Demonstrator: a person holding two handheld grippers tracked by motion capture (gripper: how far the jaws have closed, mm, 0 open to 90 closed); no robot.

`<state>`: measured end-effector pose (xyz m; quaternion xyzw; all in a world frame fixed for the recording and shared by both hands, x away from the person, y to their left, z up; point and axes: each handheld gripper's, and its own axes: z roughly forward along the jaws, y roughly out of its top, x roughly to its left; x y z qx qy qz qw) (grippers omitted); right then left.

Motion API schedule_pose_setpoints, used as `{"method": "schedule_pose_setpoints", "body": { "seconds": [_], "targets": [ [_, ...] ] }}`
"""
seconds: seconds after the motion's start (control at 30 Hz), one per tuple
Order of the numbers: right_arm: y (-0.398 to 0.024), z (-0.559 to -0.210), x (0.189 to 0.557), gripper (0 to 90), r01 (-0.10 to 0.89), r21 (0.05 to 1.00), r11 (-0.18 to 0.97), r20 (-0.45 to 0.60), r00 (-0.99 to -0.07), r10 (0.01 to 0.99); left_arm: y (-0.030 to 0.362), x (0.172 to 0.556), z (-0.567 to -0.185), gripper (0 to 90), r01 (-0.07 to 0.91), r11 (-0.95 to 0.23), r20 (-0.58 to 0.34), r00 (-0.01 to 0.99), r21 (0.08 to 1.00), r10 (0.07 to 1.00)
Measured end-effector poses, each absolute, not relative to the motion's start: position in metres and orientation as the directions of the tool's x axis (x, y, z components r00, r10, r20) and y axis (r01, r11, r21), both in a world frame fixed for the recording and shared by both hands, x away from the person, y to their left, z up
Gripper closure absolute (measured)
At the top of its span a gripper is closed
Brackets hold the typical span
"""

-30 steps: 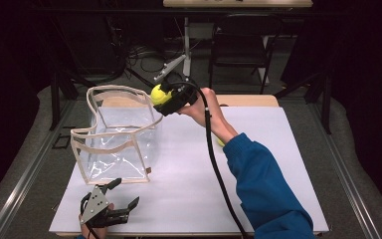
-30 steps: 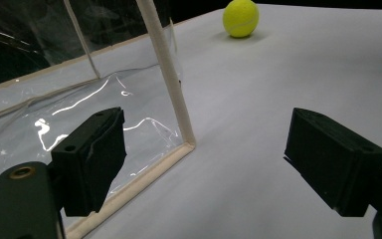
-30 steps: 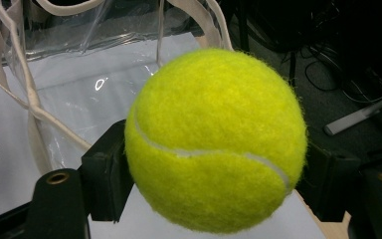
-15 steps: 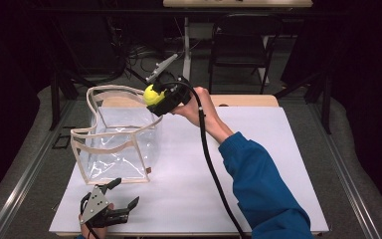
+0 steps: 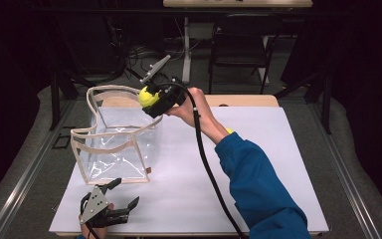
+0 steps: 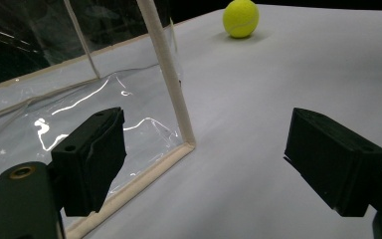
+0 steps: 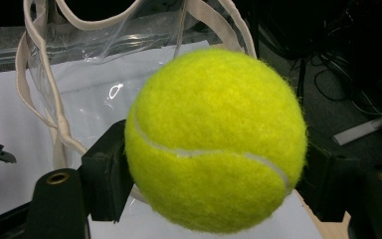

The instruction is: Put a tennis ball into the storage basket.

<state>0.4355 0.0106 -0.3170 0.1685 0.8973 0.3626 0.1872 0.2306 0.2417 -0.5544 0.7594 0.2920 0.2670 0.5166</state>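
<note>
Above clear bag's (image 5: 117,144) open rim, my right gripper (image 5: 151,98) pinches tennis ball (image 7: 214,139). Center over opening, lower w/o snagging strap, then release. Left gripper (image 5: 122,196) idles spread at table's (image 5: 278,149) near edge.

Yellow-green tennis ball (image 7: 214,142) with white seam, clear bag (image 5: 117,144) trimmed beige, white table (image 5: 278,164)
</note>
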Motion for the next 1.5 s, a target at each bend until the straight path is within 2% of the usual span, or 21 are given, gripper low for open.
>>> {"method": "schedule_pose_setpoints", "body": {
  "seconds": [0.7,1.5],
  "targets": [
    [0.034,-0.317,0.434,26.1,0.157,0.705,0.692,-0.201,-0.891,0.407,0.243,0.23,-0.554,15.9,0.17,-0.288,0.097,0.685,0.942,0.722],
    [0.052,-0.332,0.438,26.1,0.182,0.675,0.715,-0.166,-0.907,0.388,0.242,0.23,-0.554,15.9,0.165,-0.291,0.101,0.688,0.942,0.719]
  ]
}}
